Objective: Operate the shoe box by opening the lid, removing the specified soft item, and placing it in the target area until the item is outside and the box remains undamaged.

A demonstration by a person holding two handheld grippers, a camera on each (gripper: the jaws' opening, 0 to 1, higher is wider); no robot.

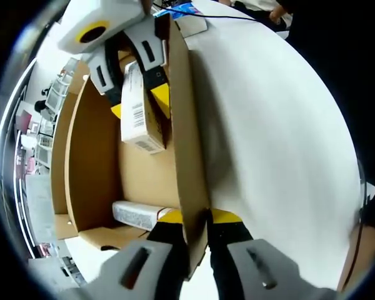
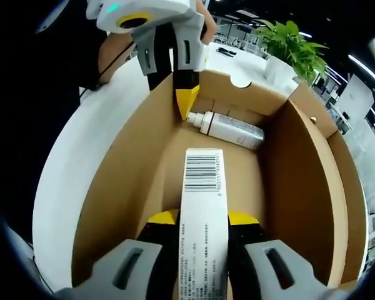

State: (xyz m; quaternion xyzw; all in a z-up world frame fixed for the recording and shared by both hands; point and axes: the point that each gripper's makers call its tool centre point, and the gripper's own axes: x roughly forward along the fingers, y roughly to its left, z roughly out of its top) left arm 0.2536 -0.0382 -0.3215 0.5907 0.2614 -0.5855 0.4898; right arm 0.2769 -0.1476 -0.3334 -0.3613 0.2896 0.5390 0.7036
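1. The box [image 2: 112, 187] is open and stands on a white table [image 1: 275, 144]. It is brown cardboard, and its lid flap [image 2: 353, 206] stands up on the right in the right gripper view.
2. The left gripper [image 1: 198, 220] is closed on the side wall of the box; one yellow-tipped jaw is inside the wall and the other is outside, over the table.
3. The same gripper appears at the far left of the right gripper view [image 2: 186, 103], with its yellow tip on the inner face of the wall.
4. The right gripper [image 2: 203, 219] holds a white carton [image 2: 203, 225] with a barcode; its jaws are narrow and press on both sides of the carton.
5. In the left gripper view this gripper [image 1: 140, 103] comes from the far end, and the carton [image 1: 139, 119] hangs inside the box, above the floor.
6. A white tube [image 2: 228, 128] lies on the box floor at the far end wall, near the left gripper's tip. In the left gripper view it is [image 1: 137, 214] at the near end.
7. A green plant [image 2: 294, 44] stands far behind the box.
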